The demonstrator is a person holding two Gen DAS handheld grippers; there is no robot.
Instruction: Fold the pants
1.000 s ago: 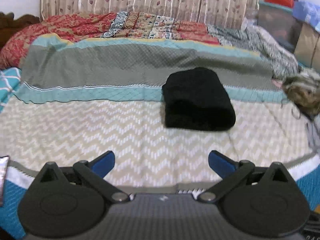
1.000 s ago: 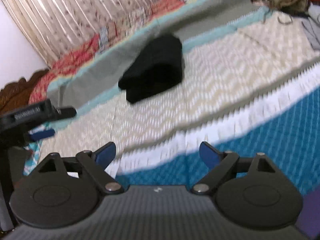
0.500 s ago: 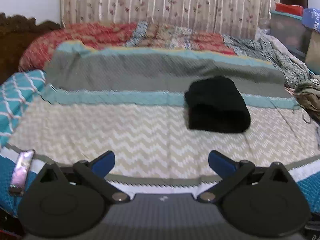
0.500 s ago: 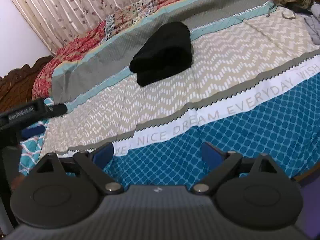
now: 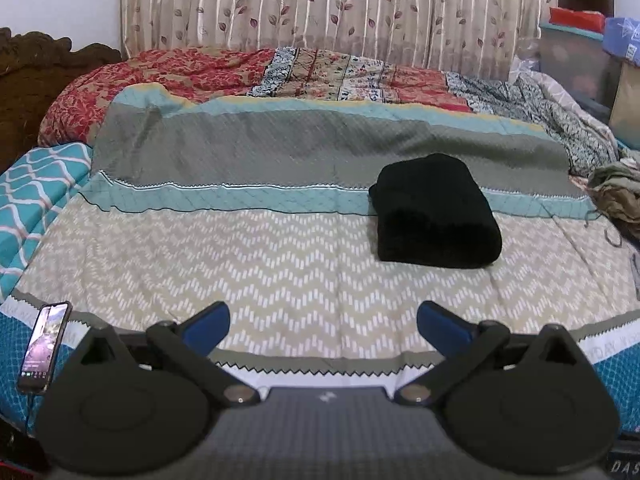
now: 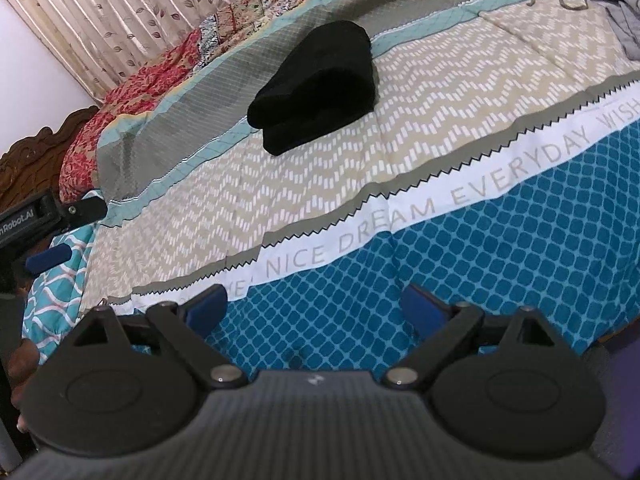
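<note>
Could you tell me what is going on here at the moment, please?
A person holds a two-finger gripper in each hand over a bed. The black pants lie folded in a compact bundle on the zigzag bedspread, and nothing is touching them. The left gripper and right gripper are both open and empty, held back near the bed's front edge. A phone lies at the left edge.
</note>
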